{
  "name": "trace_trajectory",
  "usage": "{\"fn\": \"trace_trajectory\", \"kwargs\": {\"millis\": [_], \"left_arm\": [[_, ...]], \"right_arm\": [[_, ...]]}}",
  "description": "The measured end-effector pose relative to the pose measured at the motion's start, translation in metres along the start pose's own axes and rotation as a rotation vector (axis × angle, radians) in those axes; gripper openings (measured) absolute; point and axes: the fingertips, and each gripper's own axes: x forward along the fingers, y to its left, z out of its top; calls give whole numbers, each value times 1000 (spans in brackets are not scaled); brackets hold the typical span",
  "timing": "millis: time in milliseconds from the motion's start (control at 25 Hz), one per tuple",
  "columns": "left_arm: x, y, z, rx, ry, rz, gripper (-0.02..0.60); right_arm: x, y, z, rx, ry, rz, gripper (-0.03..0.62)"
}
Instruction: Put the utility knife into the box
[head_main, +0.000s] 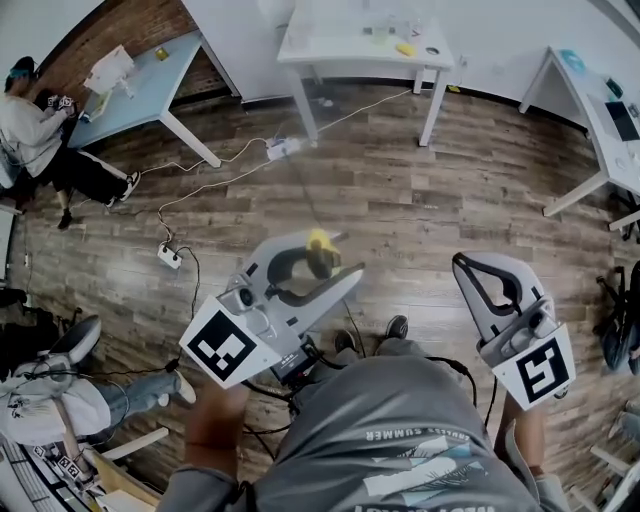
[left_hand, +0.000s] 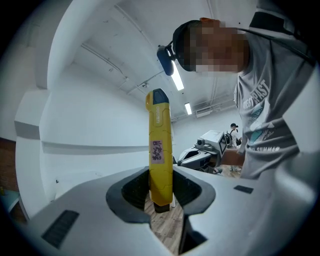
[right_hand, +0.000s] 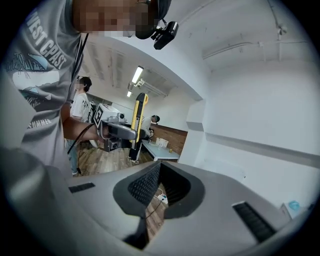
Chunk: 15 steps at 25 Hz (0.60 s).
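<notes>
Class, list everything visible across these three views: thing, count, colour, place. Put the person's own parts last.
utility knife: one, yellow, upright in the left gripper.
tables: three, two white and one light blue, at the far side of the room.
power strips: two, white, on the wood floor.
other people: two, at the head view's left edge.
left gripper: one, grey, shut on the utility knife.
right gripper: one, grey, shut, nothing between its jaws.
shirt: one, grey, bottom of the head view.
</notes>
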Motion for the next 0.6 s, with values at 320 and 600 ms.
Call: {"fn": "trace_trajectory", "kwargs": {"millis": [320, 600], "left_arm": [[55, 2, 5, 10, 31, 29, 130], [71, 24, -2, -13, 51, 33, 130]], "right_arm": [[-14, -56, -18, -8, -34, 26, 11], [2, -78, -26, 20, -24, 33, 11]]}}
